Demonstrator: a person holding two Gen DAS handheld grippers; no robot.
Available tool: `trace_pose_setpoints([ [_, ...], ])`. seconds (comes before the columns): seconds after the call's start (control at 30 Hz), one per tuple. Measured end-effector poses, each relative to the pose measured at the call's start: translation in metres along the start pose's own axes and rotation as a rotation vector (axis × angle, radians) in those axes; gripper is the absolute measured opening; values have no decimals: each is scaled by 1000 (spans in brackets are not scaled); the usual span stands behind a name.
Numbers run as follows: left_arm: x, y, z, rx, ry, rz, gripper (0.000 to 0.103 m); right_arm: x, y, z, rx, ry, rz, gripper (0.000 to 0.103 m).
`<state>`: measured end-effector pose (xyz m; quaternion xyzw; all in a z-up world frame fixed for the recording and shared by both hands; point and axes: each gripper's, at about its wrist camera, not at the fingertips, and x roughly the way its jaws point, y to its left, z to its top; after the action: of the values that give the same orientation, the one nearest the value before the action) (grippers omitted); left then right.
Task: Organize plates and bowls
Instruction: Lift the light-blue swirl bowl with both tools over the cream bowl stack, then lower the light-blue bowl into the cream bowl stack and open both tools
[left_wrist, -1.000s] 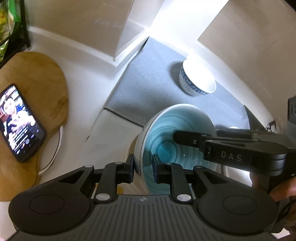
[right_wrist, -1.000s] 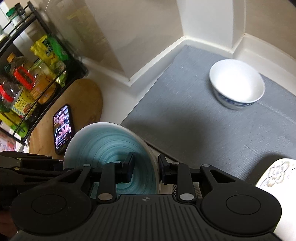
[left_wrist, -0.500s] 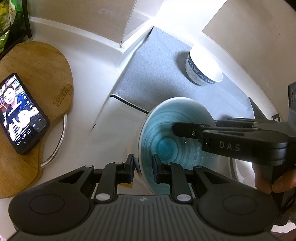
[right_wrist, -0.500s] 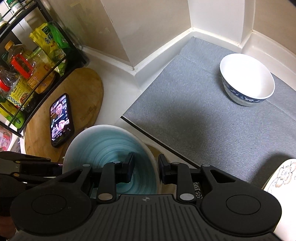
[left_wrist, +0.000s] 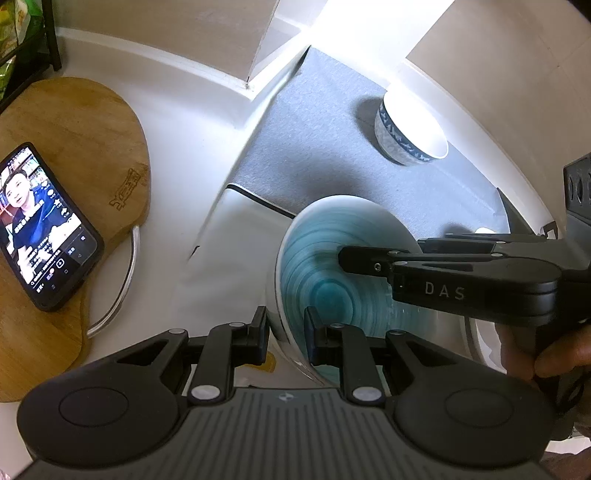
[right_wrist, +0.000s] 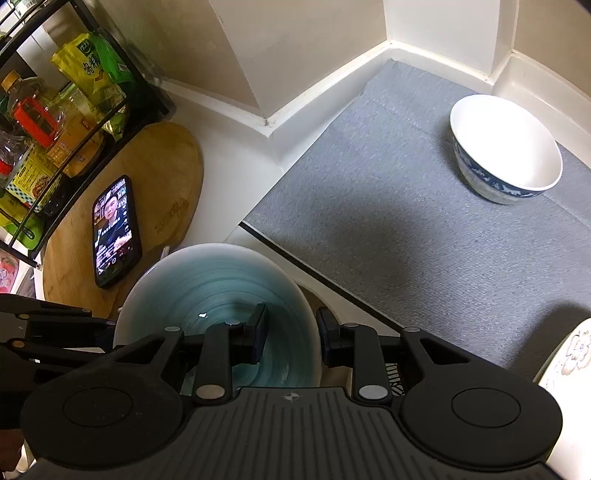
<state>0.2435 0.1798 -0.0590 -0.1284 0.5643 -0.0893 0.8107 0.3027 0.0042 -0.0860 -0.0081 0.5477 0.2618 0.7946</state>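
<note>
Both of my grippers have carried the teal bowl (left_wrist: 332, 266) a little nearer the grey mat (right_wrist: 424, 240) since a second ago; the mat's dark-piped near edge now sits closer under the bowl's far rim in both wrist views, and the wooden cutting board (left_wrist: 74, 155) with the phone (left_wrist: 44, 225) has slid slightly away to the left. My left gripper (left_wrist: 284, 334) is clamped on the bowl's near-left rim, one pad outside and one inside. My right gripper (right_wrist: 290, 332) pinches the opposite rim the same way, its pads straddling the wall. Neither grip has altered: the jaws stand as they did in the earlier pictures, and the bowl keeps its tilt toward the left.

I judge that the bowl is in mid-carry, held clear above the white counter (left_wrist: 192, 155) and not yet set down. Beyond it, the white bowl with the blue band (right_wrist: 506, 147) stands upright on the far part of the mat, well apart from mine. A floral-edged plate (right_wrist: 572, 354) shows at the right edge. Setting down on the mat looks like the next step.
</note>
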Motion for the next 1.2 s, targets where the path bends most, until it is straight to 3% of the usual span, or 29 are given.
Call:
trace_pose_setpoints([
  [0.23, -7, 3, -3, 7, -20, -9, 26, 5, 3, 0, -8, 19, -1, 30],
  [0.43, -27, 10, -1, 12, -98, -33, 25, 7, 2, -1, -4, 28, -16, 31],
  [0.8, -4, 21, -2, -61, -18, -72, 57, 7, 4, -3, -17, 38, -25, 37],
  [0.97, 10, 29, -3, -131, 13, -95, 59, 4, 8, -4, -32, 49, -38, 37],
  [1.2, 20, 29, -3, -130, 29, -91, 60, -1, 7, -3, -36, 42, -36, 37],
])
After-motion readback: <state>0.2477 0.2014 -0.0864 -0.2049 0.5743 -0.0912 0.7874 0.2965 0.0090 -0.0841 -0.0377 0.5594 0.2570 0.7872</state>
